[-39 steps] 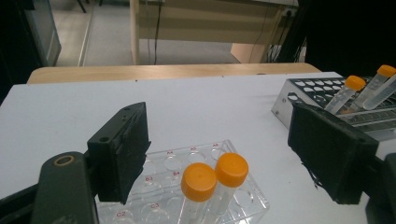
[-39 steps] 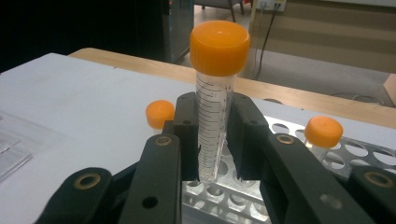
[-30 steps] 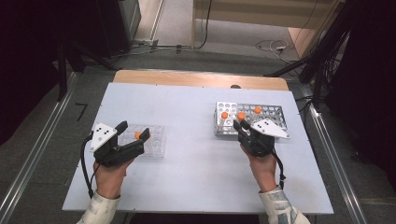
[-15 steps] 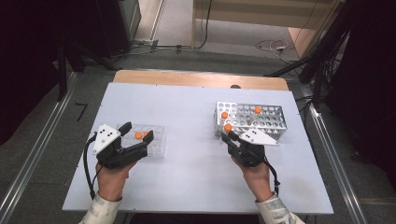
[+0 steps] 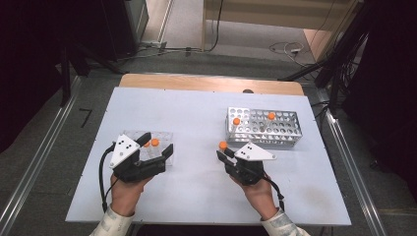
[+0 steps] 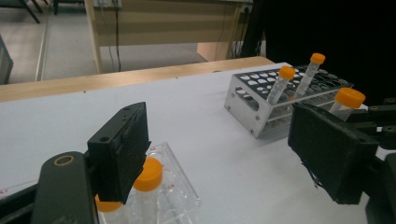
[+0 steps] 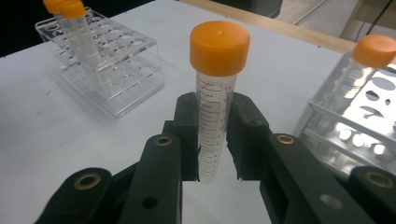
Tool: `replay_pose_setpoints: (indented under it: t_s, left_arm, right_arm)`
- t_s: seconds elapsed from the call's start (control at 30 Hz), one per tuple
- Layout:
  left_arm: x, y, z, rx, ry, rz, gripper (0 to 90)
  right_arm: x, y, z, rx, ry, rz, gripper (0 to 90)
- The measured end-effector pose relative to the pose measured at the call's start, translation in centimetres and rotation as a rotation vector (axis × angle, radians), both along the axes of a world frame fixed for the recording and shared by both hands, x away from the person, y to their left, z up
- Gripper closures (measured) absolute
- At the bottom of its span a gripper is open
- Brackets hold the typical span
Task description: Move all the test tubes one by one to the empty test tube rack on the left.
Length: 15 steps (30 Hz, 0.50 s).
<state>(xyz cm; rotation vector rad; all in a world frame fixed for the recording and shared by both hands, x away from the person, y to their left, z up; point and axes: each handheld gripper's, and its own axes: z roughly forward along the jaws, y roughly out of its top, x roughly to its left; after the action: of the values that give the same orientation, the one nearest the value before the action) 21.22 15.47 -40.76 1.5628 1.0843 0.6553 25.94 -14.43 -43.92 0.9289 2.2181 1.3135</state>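
My right gripper (image 5: pixel 225 153) is shut on a clear tube with an orange cap (image 5: pixel 223 145), held upright just in front of the metal rack (image 5: pixel 275 133). In the right gripper view the tube (image 7: pixel 214 126) stands between the pads of my right gripper (image 7: pixel 215 137). Two more orange-capped tubes (image 5: pixel 236 121) stand in the metal rack (image 6: pixel 254 109). My left gripper (image 5: pixel 158 145) is open at the clear plastic rack (image 5: pixel 130 135), which holds two orange-capped tubes (image 6: pixel 147 174). The jaws of my left gripper (image 6: pixel 224 140) stand wide apart with nothing between them.
The white table (image 5: pixel 196 113) has bare room between the two racks. A wooden strip (image 5: pixel 206 82) runs along its far edge. Metal rails (image 5: pixel 344 147) flank the table, and cables lie on the floor behind.
My right gripper has drawn one tube out of the metal rack and moved left and toward the near edge with it. The left gripper shifted slightly right at the clear rack.
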Motion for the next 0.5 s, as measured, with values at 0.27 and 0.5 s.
replay_pose_setpoints:
  t_s: [0.27, 0.5]
  left_arm:
    - [-0.2, -1.7, -0.6, 0.036, 0.015, -0.053, 20.2]
    - [-0.2, -3.4, -1.4, 0.059, 0.033, -0.111, 20.3]
  right_arm:
    - [-0.6, 1.3, -0.7, -0.020, 0.017, 0.047, 72.3]
    - [-1.3, 2.5, -1.3, -0.035, 0.031, 0.089, 72.3]
